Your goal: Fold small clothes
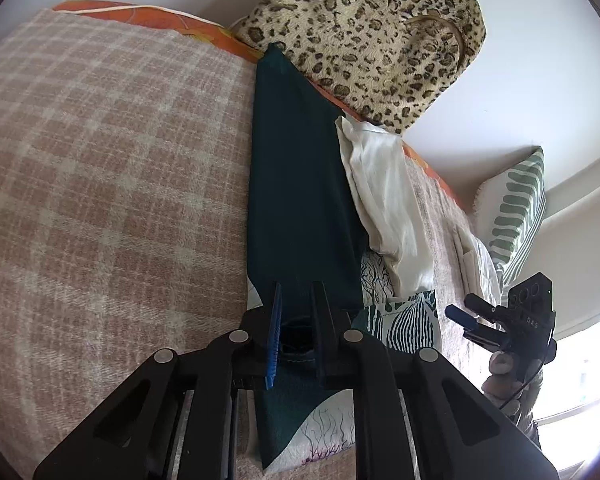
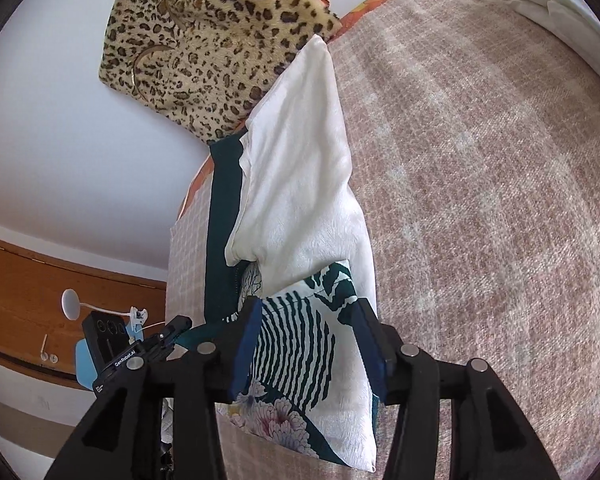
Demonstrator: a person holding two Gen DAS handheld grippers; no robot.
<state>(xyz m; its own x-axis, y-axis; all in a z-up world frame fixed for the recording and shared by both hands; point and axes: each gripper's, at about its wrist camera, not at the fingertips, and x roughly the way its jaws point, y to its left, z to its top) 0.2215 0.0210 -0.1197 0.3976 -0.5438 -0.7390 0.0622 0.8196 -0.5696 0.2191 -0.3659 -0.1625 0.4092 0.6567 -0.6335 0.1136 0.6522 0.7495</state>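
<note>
A small garment lies on the plaid bed cover, with a dark teal part (image 1: 300, 184), a white lining part (image 1: 384, 200) and a teal-and-white leaf print (image 1: 408, 320). My left gripper (image 1: 296, 320) is shut on the teal edge of the garment. My right gripper (image 2: 308, 344) has its fingers either side of the printed and white corner (image 2: 300, 336) and is shut on it. The right gripper also shows in the left wrist view (image 1: 500, 320), and the left gripper in the right wrist view (image 2: 140, 348).
A pink plaid cover (image 1: 100, 200) spreads over the bed. A leopard-print bag (image 1: 372, 32) leans on the white wall. A green striped pillow (image 1: 516, 216) and folded white cloth (image 1: 472, 256) lie at the right. A wooden panel (image 2: 28, 300) lines the wall.
</note>
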